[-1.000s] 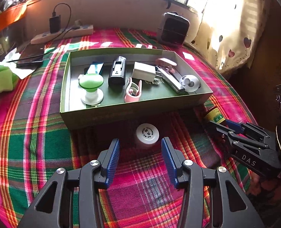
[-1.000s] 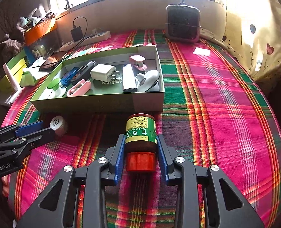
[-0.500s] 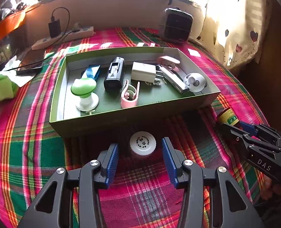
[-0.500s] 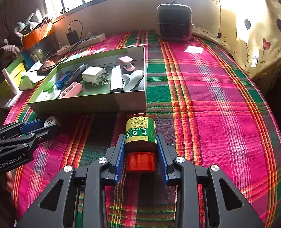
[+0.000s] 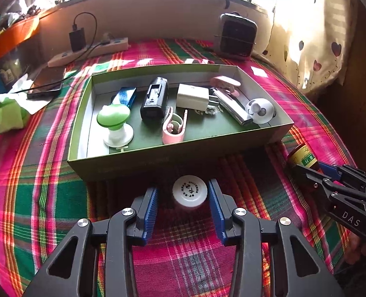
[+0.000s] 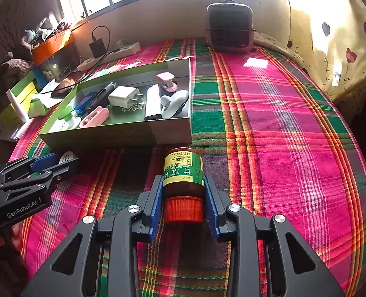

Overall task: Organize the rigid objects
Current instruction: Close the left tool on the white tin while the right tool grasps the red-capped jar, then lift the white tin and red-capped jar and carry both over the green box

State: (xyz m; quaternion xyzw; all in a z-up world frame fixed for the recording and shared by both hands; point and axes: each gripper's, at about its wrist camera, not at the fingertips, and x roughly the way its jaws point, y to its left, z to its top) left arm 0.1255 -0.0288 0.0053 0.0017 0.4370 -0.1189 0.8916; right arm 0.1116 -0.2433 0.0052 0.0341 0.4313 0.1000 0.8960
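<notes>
Left tongs have just been closing around white jar, pads not yet pressing. Right tongs pinch bottle. Next, I judge: finish grip, lift into box.

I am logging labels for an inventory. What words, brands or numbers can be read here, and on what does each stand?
"DAS": on the right claw, seen from the left wrist.
"GenRobot.AI": on the left claw, seen from the right wrist.
"Gan Cao Pian", upside down, with large Chinese characters: on the brown bottle; its fine print is too small.
Round printing on the white bottle cap: too blurred.
Printing on the green box floor: unreadable.
</notes>
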